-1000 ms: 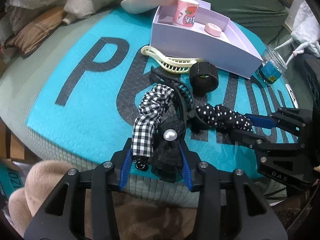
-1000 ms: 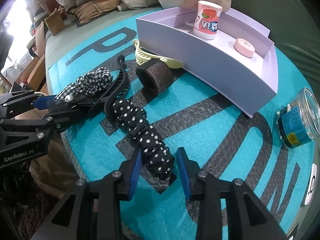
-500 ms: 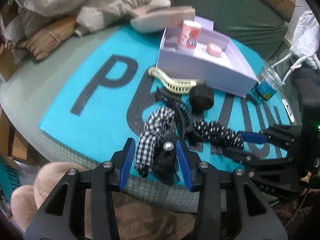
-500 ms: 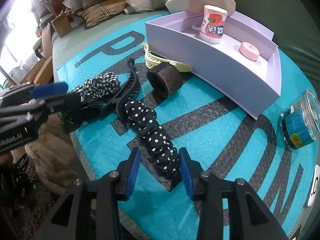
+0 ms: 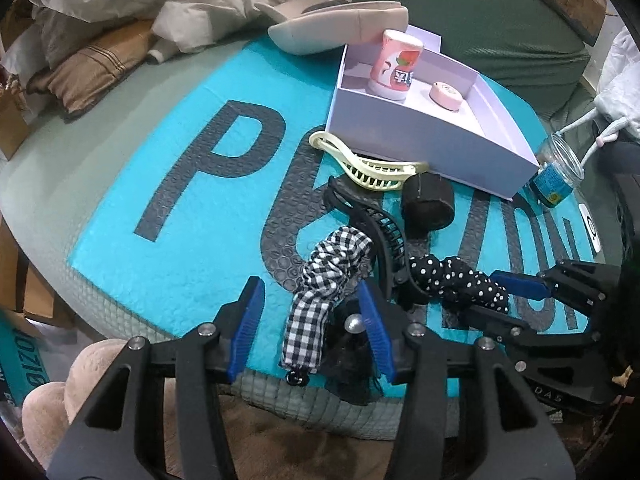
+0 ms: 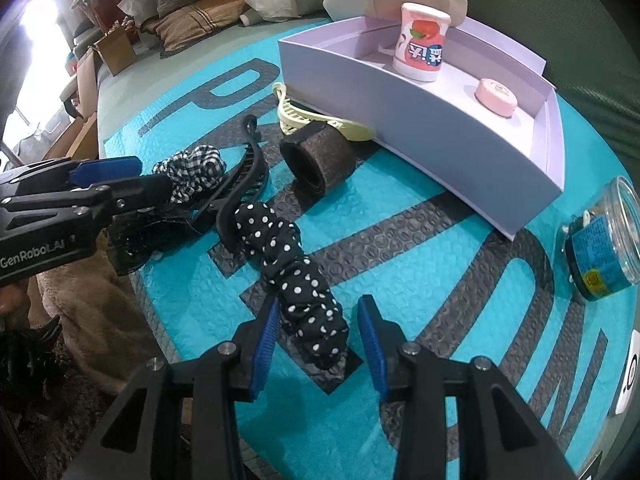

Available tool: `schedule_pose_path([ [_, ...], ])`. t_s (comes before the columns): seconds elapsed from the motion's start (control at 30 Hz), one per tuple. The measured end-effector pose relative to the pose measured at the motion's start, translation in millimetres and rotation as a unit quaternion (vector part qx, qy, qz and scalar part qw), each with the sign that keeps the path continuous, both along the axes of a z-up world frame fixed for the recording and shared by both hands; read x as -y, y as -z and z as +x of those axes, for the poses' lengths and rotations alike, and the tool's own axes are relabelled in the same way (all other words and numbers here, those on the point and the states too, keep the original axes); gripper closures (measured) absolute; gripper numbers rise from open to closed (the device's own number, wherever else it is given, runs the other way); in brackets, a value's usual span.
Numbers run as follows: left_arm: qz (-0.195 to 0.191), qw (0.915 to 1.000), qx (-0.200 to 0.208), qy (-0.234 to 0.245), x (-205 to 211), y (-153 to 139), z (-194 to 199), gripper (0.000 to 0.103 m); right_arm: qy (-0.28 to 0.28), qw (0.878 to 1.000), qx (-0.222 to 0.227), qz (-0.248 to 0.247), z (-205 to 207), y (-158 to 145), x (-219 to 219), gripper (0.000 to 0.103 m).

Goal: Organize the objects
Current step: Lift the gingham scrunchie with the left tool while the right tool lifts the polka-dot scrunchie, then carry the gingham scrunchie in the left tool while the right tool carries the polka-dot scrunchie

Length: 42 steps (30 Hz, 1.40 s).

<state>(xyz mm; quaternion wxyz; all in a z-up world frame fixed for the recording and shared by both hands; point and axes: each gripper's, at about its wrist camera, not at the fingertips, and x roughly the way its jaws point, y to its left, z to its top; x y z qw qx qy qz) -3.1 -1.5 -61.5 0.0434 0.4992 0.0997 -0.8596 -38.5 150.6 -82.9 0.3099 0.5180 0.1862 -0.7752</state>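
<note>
On the teal mat's (image 5: 168,240) near edge, a black-and-white checked scrunchie (image 5: 324,280) and a black lace piece with a pearl (image 5: 354,344) lie between the fingers of my open left gripper (image 5: 310,324). My right gripper (image 6: 318,336) is open around the near end of a black polka-dot scrunchie (image 6: 296,268). A black hair claw (image 5: 376,232) lies between the two scrunchies. A cream hair claw (image 5: 368,168) and a dark brown band (image 5: 428,200) sit in front of the lilac box (image 5: 420,144). In that box are a pink cup (image 5: 394,64) and a pink disc (image 5: 446,96).
A glass jar with a blue label (image 6: 600,248) lies on its side at the mat's right. A beige cap (image 5: 340,28) rests behind the box. Pillows and crumpled cloth (image 5: 120,20) are piled at the back left. Cardboard boxes (image 6: 116,50) stand past the mat's left edge.
The left gripper has lifted and drawn back, so the checked scrunchie and lace piece sit lower between its fingers. The right gripper's fingers stand slightly wider. The objects have stayed put.
</note>
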Motion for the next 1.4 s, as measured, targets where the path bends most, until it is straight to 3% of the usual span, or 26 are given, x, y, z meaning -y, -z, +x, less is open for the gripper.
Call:
schedule_pose_path([
  [0.07,0.014,0.9998,0.009,0.005,1.4,4.7,-4.0,0.057,-0.002,1.000,0.000,0.000,-0.1,0.0,0.8,0.064],
  [0.2,0.045,0.9978,0.046,0.014,2.6,22.2,-15.2,0.066,-0.007,1.000,-0.006,0.000,0.3,-0.4,2.5,0.077],
  [0.27,0.029,0.9989,0.033,0.017,0.2,19.0,-17.9,0.078,-0.006,1.000,-0.008,-0.001,-0.4,-0.2,1.5,0.081],
  [0.33,0.028,0.9988,0.032,0.023,-2.5,17.6,-21.4,0.081,0.000,1.000,-0.008,-0.005,-2.2,-1.2,-0.4,0.084],
  [1.4,-0.014,0.9971,-0.035,0.066,-24.1,-59.5,-45.4,0.083,-0.003,0.996,-0.081,-0.042,-27.1,-69.6,-7.7,0.086],
])
